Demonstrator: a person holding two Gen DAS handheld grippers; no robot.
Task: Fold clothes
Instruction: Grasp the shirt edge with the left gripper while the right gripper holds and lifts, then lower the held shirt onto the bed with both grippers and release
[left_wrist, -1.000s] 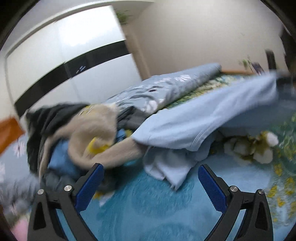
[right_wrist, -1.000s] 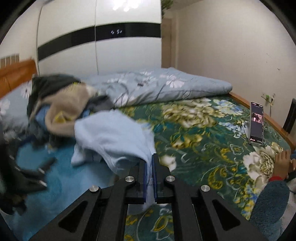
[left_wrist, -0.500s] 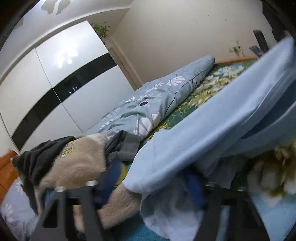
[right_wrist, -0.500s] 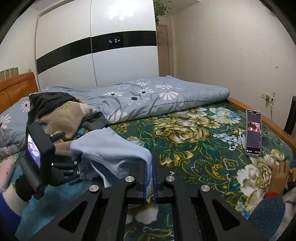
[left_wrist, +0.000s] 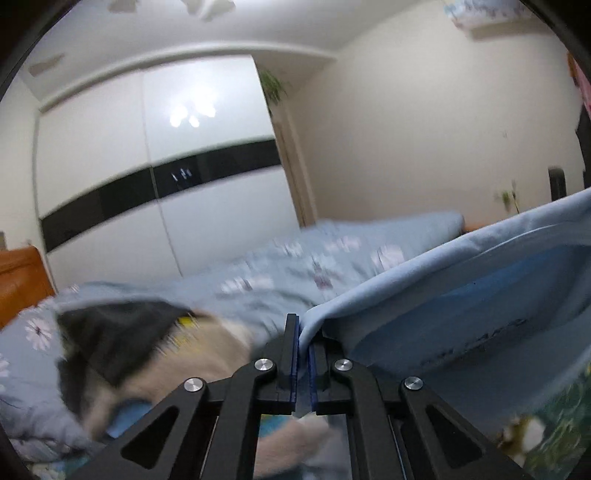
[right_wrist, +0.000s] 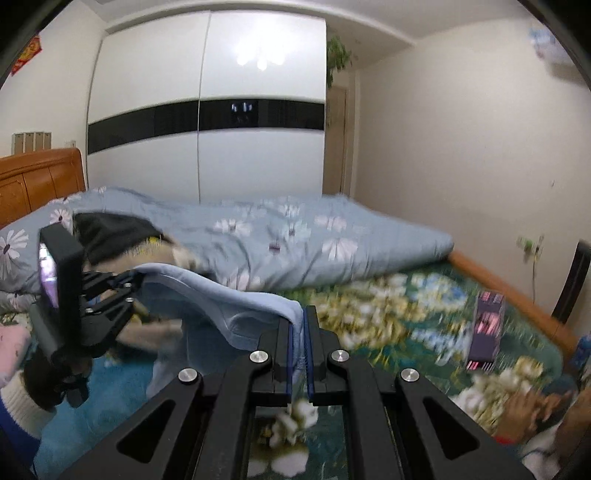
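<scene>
Right wrist view showed the bed (right_wrist: 424, 295), its green floral cover bare across the right half and a rolled blue quilt (right_wrist: 295, 236) lying along the far edge, below the wardrobe (right_wrist: 207, 110). Near the wooden headboard (right_wrist: 37, 177) at the left end sat a heap of unfolded clothes (right_wrist: 110, 232), dark and beige pieces among them, so most of the work looked untouched. The light blue garment (right_wrist: 221, 302) hung clear of the bed, stretched between the two grippers above the near left part of the cover. The left gripper (right_wrist: 137, 283) had its fingers pinched on one end of the top edge, and the left wrist view confirmed fabric caught between them. The right gripper (right_wrist: 300, 332) had its fingers pressed narrow on the other end. No crease was made yet; by my reading this first piece was only being raised and spread, with laying flat and every fold left. A phone (right_wrist: 485, 328) lay near the right edge.
</scene>
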